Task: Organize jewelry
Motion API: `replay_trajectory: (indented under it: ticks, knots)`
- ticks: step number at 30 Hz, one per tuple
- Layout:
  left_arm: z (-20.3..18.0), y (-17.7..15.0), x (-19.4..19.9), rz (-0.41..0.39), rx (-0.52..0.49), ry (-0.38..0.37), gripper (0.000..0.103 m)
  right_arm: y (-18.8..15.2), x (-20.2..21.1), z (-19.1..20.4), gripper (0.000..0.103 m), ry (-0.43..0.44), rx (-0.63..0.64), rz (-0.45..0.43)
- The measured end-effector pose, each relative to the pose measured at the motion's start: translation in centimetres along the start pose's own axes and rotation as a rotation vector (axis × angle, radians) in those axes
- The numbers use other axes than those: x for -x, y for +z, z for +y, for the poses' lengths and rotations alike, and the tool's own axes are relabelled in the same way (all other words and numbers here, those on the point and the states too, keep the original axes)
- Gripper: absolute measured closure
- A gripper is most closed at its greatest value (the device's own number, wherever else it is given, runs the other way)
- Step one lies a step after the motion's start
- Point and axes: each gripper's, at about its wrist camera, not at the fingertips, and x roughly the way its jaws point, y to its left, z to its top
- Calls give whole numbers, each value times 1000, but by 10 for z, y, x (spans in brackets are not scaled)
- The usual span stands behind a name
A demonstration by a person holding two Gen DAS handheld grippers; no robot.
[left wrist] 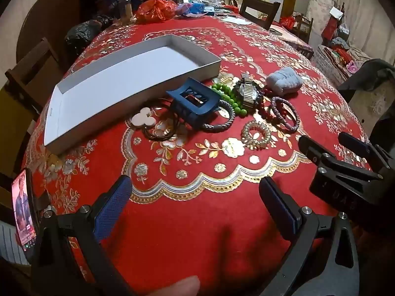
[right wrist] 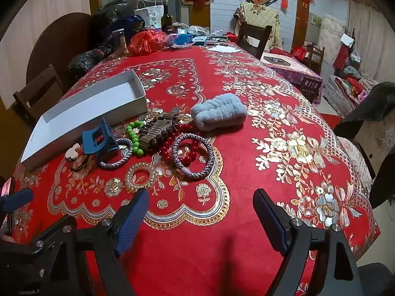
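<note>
An empty white box (left wrist: 118,79) (right wrist: 81,113) lies on the red tablecloth at the left. To its right is a pile: a blue hair claw (left wrist: 192,103) (right wrist: 98,137), green beads (left wrist: 229,93) (right wrist: 133,133), a metal watch (left wrist: 248,91) (right wrist: 158,128), red beads (right wrist: 180,148), two braided hair ties (left wrist: 286,116) (right wrist: 195,155), a clear spiral tie (left wrist: 255,134) (right wrist: 140,177), a white Mickey-shaped piece (left wrist: 144,122) and a pale blue scrunchie (left wrist: 284,80) (right wrist: 219,112). My left gripper (left wrist: 195,197) is open and empty, short of the pile. My right gripper (right wrist: 201,209) (left wrist: 330,145) is open and empty, beside the spiral tie.
A phone (left wrist: 23,209) stands at the table's left edge. Bags, a bottle (right wrist: 166,21) and clutter fill the far end of the table. Wooden chairs (right wrist: 254,37) stand around it. A dark chair back (right wrist: 370,113) is at the right.
</note>
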Motion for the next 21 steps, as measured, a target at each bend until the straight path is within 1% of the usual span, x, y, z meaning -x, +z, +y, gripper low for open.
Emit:
replay_trajectory:
  ticks: [2,5,8,12,15,21]
  knots:
    - [5,4,-8,21,9,-23,0,0,0,0,19,-2,2,-2]
    - [-2,-3,3,-56,-17,31,0,0,0,1,19,-7,0,0]
    - [-6,-1,-1,-47,-15,42,0,0,-1,1,19,-3,0,1]
    - [-2,-6,1,-60,-4,43,0,1,3,2,19,-7,1,3]
    - [0,-9,0,-60,4,43,0,0,-3,3,19,-8,2,6]
    - [0,-13,-3,-67,-4,54,0,-1,-4,2,19,-6,1,8]
